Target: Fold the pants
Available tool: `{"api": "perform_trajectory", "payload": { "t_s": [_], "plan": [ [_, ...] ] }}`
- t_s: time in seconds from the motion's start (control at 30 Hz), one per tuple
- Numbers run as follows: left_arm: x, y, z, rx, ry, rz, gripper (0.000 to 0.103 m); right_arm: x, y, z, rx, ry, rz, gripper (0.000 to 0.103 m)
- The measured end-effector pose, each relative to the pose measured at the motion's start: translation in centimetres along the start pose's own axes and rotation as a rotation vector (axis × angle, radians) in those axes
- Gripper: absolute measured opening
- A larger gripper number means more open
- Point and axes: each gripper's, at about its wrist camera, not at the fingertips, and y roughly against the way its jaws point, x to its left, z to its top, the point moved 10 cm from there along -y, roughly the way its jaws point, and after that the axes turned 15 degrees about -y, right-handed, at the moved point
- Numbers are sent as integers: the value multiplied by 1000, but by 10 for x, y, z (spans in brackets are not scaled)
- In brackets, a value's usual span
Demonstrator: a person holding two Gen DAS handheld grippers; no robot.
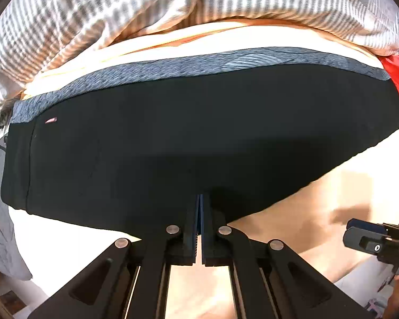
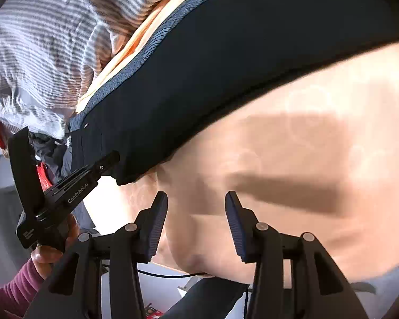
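Black pants (image 1: pixel 173 133) lie flat; left gripper (image 1: pixel 199 199) pinches their near edge, right gripper (image 2: pixel 196 207) gapes, holding nothing.

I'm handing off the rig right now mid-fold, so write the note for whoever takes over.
Left gripper: shut on the near edge of the black pants.
Right gripper: open, holding nothing, above bare bedsheet beside the pants.
Pants lie flat across the sheet, grey waistband on the far side against a striped cloth.
Done: one edge gripped.
Left: probably grip with the right, then fold over.
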Motion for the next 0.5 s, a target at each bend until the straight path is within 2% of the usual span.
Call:
{"api": "perform_trajectory", "payload": {
  "t_s": [0.17, 0.4, 0.5],
  "plan": [
    [-24, -1, 14, 8, -28, -7, 1, -12, 16, 5, -21, -24, 7, 63],
    [-73, 0, 47, 17, -50, -25, 1, -44, 47, 24, -65, -76, 5, 65],
    [-93, 2, 65, 9, -69, -24, 1, -59, 62, 34, -88, -96, 0, 72]
  ]
}}
